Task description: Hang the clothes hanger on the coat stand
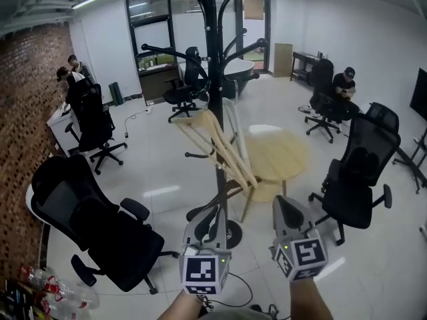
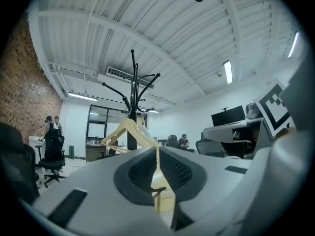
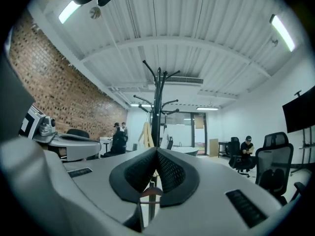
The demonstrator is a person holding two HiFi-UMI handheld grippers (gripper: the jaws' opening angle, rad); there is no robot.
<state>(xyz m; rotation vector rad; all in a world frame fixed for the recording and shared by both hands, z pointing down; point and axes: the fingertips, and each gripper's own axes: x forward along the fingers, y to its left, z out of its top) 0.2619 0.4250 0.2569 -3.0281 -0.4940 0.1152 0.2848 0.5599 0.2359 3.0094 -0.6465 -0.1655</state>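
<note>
The black coat stand rises in the middle of the room, its round base just beyond my grippers. Wooden hangers hang from its arms, slanting down to the right, with a pale one beside them. In the left gripper view a wooden hanger shows against the pole; in the right gripper view it hangs left of the pole. My left gripper and right gripper are low in front of the stand. Both are shut with nothing between their pads.
A round wooden table stands just behind the stand. Black office chairs sit at the near left, right and further back. People sit at desks far left and far right. Plastic bottles lie at the bottom left by the brick wall.
</note>
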